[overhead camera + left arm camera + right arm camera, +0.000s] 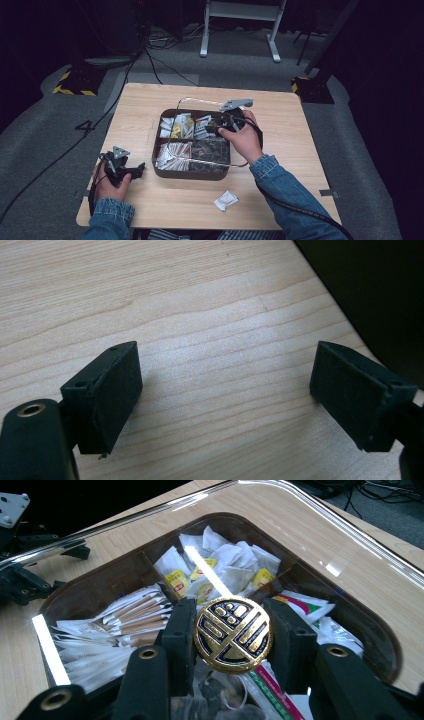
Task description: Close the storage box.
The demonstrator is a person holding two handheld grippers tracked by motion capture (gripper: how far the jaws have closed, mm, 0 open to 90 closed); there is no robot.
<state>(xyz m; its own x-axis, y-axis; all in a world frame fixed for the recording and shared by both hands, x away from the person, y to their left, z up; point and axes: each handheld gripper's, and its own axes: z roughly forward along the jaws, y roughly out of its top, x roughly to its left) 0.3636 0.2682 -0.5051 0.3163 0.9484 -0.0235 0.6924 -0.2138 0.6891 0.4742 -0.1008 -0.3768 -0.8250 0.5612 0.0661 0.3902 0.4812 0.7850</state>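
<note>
A dark brown compartment tray [190, 174] with several tea bags and sachets sits mid-table. Its clear lid [200, 100] hangs tilted over it, offset toward the far right. My right gripper [220, 123] is over the tray's right half. In the right gripper view the right gripper [233, 625] is shut on the lid's round gold knob [233, 634], with the lid's rim [320, 515] curving above the tray [100, 585]. My left gripper [137, 170] rests on the table left of the tray. Its jaws stand wide apart over bare wood, so the left gripper [225, 385] is open.
One white sachet [225, 200] lies on the wooden table [135, 110] near the front edge, right of centre. The tray's dark corner [370, 295] is close to the left gripper. Cables and a stand's legs [240, 30] lie on the floor beyond the table.
</note>
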